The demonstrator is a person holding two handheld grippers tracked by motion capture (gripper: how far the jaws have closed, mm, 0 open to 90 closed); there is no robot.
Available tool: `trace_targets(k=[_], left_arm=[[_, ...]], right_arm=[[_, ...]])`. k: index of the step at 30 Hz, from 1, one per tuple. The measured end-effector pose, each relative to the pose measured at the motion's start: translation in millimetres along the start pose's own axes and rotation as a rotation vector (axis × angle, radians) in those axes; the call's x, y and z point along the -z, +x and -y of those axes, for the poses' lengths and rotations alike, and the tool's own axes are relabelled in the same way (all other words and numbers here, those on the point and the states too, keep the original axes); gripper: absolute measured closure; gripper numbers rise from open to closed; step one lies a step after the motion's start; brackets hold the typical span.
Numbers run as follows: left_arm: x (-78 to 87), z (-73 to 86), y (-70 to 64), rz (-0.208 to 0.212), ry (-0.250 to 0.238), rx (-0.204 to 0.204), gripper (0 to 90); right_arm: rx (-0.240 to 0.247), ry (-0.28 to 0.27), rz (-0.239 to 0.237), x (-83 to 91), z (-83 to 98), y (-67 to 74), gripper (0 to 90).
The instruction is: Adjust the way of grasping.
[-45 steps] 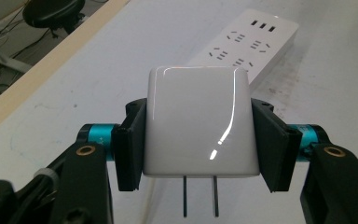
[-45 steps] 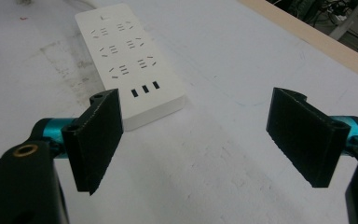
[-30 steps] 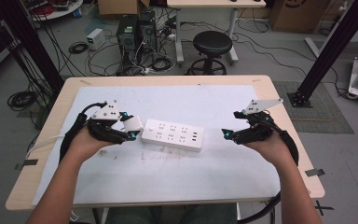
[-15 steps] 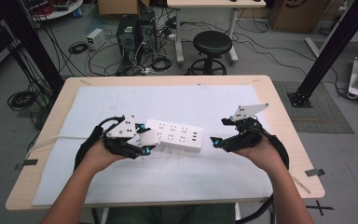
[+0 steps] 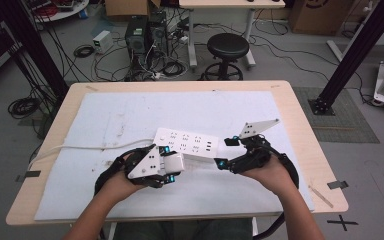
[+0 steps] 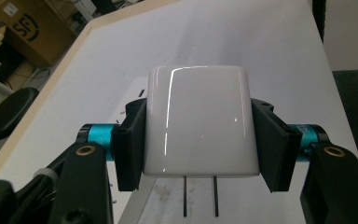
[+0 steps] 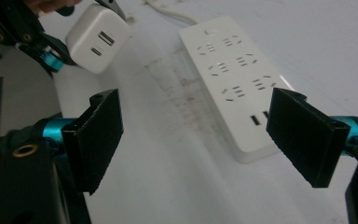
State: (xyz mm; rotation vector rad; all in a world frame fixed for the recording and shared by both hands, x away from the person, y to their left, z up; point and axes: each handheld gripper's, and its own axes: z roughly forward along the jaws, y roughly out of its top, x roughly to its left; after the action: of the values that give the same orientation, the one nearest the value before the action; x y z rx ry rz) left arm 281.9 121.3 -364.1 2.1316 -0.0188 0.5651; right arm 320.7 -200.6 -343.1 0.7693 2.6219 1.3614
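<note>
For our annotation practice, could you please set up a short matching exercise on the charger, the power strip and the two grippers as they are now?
Column 1:
1. white charger
2. power strip
3. right gripper
4. left gripper

Column 2:
a. jaws open, nothing between them
b. lying flat on the white mat
c. clamped between two black jaws
d. shut on the charger

Pairs: 1-c, 2-b, 3-a, 4-d

Left gripper (image 5: 172, 167) carried the charger (image 5: 174, 162) toward the person, right gripper (image 5: 222, 152) neared strip (image 5: 187, 143)
</note>
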Motion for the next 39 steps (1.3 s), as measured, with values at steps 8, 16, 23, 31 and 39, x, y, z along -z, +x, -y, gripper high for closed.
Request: trace_targets(k=[8,16,23,31,39], left_arm=[[-8.7,-4.3,-12.0,-0.042,-0.023,-0.040,42.4],[-15.2,-9.3,-18.8,-0.085,-0.034,-0.075,42.5],[-17.7,-13.1,-25.3,-0.109,-0.043,-0.102,42.5],[-17.9,-15.7,-30.2,-0.138,-0.057,-0.115,42.4],[-17.9,-16.6,-32.1,-0.150,-0.068,-0.120,42.4]], right_arm=[[-0.094,-0.025,-0.115,-15.3,1.0,4.3,18.8],[-0.220,-0.064,-0.231,-32.5,2.1,14.8,18.9],[-0.295,-0.098,-0.289,-44.0,3.7,20.0,20.0],[-0.362,-0.136,-0.352,-54.9,5.9,23.9,24.2],[-0.386,-0.150,-0.381,-64.5,7.0,26.3,26.1]])
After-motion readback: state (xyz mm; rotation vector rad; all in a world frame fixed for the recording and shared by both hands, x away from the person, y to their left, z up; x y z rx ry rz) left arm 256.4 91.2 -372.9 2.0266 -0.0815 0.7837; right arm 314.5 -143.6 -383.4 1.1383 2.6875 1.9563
